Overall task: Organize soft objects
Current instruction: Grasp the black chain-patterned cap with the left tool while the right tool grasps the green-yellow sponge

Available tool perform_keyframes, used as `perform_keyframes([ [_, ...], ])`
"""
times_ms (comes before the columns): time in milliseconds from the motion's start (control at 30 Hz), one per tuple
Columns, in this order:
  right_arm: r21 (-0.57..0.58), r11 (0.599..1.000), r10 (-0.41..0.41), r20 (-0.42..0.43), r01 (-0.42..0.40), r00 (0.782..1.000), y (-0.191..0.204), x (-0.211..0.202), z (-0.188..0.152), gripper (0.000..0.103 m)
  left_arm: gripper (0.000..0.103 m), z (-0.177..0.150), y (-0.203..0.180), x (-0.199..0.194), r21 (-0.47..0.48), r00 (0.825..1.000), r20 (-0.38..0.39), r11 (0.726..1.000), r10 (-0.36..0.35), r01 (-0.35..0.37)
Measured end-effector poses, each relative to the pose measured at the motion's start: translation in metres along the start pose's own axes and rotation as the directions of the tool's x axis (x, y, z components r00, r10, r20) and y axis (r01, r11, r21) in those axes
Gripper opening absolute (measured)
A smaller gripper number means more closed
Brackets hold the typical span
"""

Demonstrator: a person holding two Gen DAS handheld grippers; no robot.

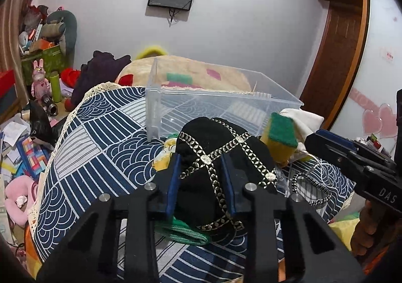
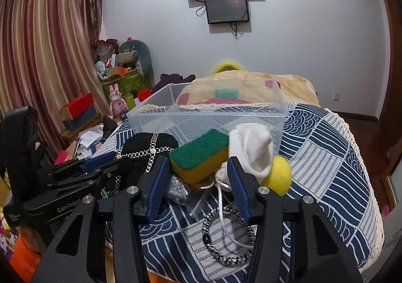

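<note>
"GenRobot" is printed on the left claw [image 2: 100,164] and "DAS" on the right claw's body. The left claw clamps the black cap [image 1: 213,157] on the patterned cloth [image 1: 100,132] before the clear bin [image 1: 226,97]. The right claw [image 2: 198,182] gapes apart, empty, near the green-yellow sponge [image 2: 201,154].

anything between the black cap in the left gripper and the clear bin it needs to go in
Nothing visible blocks it. The left gripper straddles the black cap, and the clear bin sits directly behind it, open-topped. The green and yellow sponge and white sock lie off to the right of that path.
</note>
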State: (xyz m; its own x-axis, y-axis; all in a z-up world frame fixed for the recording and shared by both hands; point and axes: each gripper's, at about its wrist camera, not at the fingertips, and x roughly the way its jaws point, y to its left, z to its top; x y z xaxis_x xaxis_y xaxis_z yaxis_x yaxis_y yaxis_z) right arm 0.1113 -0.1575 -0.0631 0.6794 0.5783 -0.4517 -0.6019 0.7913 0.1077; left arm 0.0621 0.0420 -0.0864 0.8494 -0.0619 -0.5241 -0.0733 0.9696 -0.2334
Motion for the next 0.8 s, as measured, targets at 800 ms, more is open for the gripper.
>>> perform_keyframes([
  [800,-0.059,0.993,-0.109,-0.120,0.102,0.987,0.021,0.054,0.006,0.053,0.016,0.007,0.025,-0.025,-0.065,0.997,0.071,0.998,0.001,0.004],
])
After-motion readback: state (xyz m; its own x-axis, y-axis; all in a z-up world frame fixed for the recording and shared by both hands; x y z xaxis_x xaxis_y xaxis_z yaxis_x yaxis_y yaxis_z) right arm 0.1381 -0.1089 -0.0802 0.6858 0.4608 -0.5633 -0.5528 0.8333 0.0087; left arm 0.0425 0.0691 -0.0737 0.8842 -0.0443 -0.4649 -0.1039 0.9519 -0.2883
